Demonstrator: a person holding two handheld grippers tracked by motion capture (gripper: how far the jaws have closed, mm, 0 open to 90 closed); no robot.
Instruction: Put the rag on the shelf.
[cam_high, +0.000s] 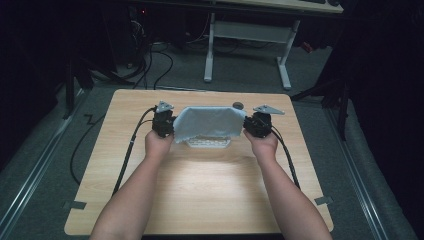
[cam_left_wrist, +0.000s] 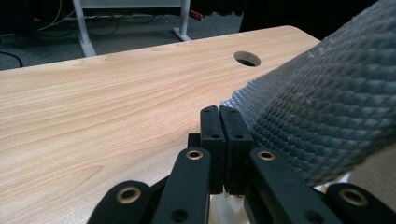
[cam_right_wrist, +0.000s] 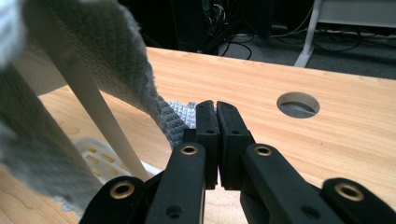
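Note:
A light blue-grey waffle-weave cloth hangs stretched between my two grippers above the wooden table. My left gripper is shut on the cloth's left corner, and in the left gripper view the cloth runs off to the right from the closed tips. My right gripper is shut on the right corner. Its closed tips have the cloth sagging to their left over a white rod. A white perforated rack sits under the cloth, mostly hidden by it.
A round cable hole lies in the table just behind the cloth, toward the right. A white desk frame and cables stand on the floor beyond the table. Bare wood stretches toward the near edge between the person's forearms.

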